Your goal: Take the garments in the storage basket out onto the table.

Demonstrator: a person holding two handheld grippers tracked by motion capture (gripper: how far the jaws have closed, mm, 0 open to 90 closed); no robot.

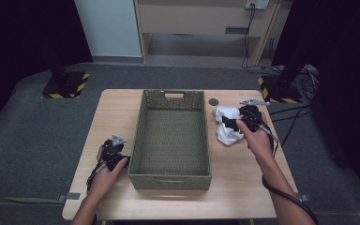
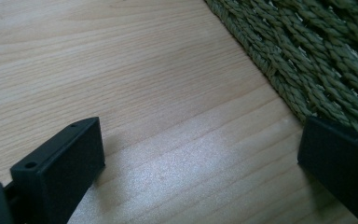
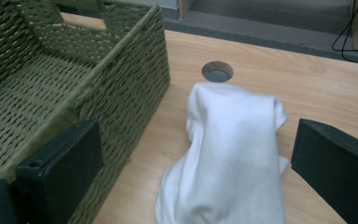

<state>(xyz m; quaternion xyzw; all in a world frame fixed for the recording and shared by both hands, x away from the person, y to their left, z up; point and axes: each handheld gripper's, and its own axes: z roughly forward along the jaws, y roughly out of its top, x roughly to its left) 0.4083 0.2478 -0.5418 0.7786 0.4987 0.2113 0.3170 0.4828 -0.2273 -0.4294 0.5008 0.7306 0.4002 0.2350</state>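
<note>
With your right gripper [image 3: 196, 168] gaping over the white cloth [image 3: 233, 154] near the table's [image 1: 243, 183] right edge, close low on its bulk; left gripper [image 2: 200, 163] idles open, empty.

soft white cloth [image 3: 233, 154], rough woven basket [image 3: 121, 88], smooth wood table [image 3: 279, 79].

Between my right black two-jaw gripper's [image 3: 198, 163] jaws lies a plain white crumpled cloth [image 3: 233, 154]. Left of it stands the olive-green woven rectangular basket [image 3: 116, 88], braided all over. The surface [image 3: 261, 74] beneath is pale wood with fine grain.
</note>
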